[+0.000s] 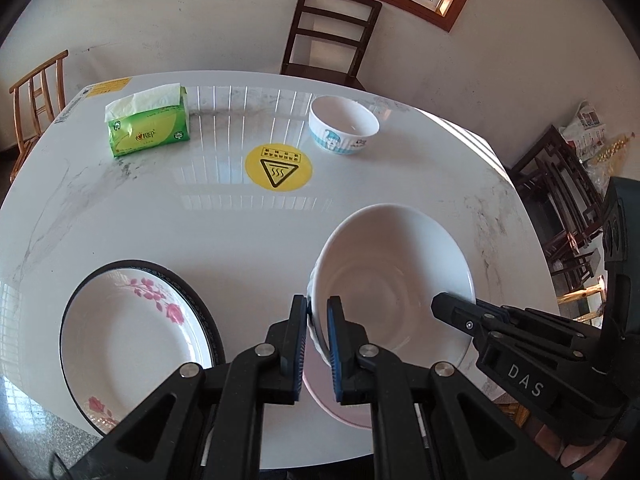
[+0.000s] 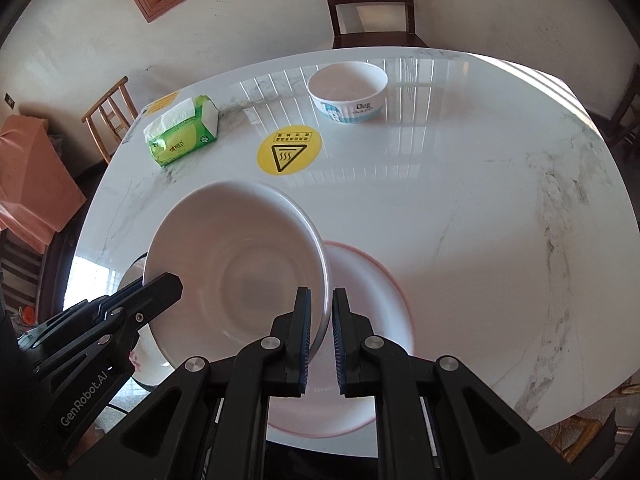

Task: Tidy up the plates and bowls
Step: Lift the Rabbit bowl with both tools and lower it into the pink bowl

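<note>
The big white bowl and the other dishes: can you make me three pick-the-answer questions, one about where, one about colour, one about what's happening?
1. Where is the green tissue pack?
A far left of the white marble table
B in the bowl
C on a chair

2. What colour are the flowers on the black-rimmed plate?
A blue
B pink
C yellow

3. The big white bowl is
A upside down
B broken
C gripped by both tools

Answers: A, it lies at the far left corner. B, pink blossoms show. C, the left tool and right tool pinch opposite rims.

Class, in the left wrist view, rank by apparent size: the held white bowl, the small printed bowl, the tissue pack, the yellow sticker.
1. White bowl, though nearness exaggerates it.
2. Tissue pack.
3. Small printed bowl and yellow sticker look alike; unranked.
</note>
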Demonstrator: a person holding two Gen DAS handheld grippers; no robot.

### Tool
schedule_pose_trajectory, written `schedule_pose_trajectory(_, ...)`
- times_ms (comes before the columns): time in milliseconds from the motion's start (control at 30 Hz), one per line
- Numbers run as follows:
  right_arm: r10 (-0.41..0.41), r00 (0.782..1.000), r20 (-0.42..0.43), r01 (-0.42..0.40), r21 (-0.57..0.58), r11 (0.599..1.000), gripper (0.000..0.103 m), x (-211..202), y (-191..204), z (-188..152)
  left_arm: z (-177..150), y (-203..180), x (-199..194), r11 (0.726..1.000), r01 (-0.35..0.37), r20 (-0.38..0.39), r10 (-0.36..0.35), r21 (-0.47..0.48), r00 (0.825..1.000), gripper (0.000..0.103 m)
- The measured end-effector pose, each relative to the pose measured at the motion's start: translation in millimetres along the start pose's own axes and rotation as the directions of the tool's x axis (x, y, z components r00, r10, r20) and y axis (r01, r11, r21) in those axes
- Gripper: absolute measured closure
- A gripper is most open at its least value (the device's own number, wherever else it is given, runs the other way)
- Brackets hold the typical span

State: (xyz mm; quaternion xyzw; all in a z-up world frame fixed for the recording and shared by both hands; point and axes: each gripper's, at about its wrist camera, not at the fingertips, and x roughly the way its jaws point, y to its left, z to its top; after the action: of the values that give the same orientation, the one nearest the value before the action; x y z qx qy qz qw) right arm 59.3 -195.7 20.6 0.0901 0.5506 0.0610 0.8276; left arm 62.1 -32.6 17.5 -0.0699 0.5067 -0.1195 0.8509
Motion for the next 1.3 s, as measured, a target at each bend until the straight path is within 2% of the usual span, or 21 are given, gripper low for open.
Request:
schedule_pose_trajectory(233,-0.017,1.000,-0.013,0.017,0.017,1.000,0.092,5.5,-14.8,-16.8,-16.8,-4.2,17.9,1.000,0.010,-0.056,-0.010,-0.010,0.998,0.093)
schedule_pose_trajectory(633,0.004,0.998,-0.060,-0.002,0.030,1.000,0.091,22.2,-21.3,-24.9,-16.9,-2.2,29.4,1.000,-0.005,-0.072,0.004,-0.017,0.997,0.093)
schedule_pose_trajectory(1300,0.003,0.996,-0.091,0.000,0.032,0.999,0.089,36.9,-25.0,-26.0,-21.1,-1.2,47.5,1.000,-0.020,-0.114,0.019,-0.014,0.993,0.093)
